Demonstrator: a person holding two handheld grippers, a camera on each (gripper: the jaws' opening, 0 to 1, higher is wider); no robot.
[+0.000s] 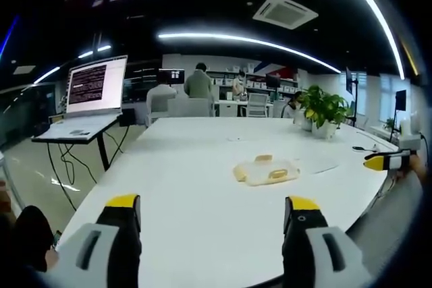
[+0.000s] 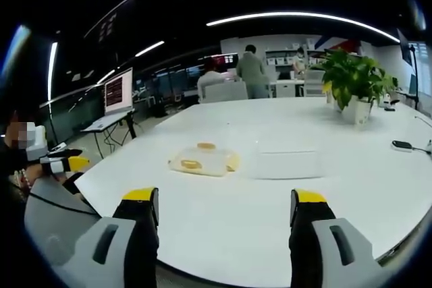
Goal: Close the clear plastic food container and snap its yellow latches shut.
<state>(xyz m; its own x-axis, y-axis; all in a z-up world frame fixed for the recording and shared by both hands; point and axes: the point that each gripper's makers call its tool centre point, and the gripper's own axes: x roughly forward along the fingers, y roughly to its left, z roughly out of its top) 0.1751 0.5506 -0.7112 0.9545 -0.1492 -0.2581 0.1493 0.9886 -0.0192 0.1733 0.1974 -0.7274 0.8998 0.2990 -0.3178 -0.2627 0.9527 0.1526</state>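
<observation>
A: Centre of left gripper view, slightly right — clear container point(image 1: 266, 170) w/ yellow latches point(image 1: 277, 174) lying on white table point(image 1: 202, 193).
B: Left gripper point(image 1: 212, 210)?
A: Jaws wide apart at frame bottom, holding nothing, well short of container.
B: Right gripper point(image 2: 225, 205)?
A: Same: jaws spread wide, empty. In right gripper view the container sits centre-left, clear lid point(image 2: 283, 164) flat just beside it on its right.
B: Else?
A: Potted plant point(image 2: 356, 82) upper right, laptop point(image 1: 94, 89) on stand upper left.
</observation>
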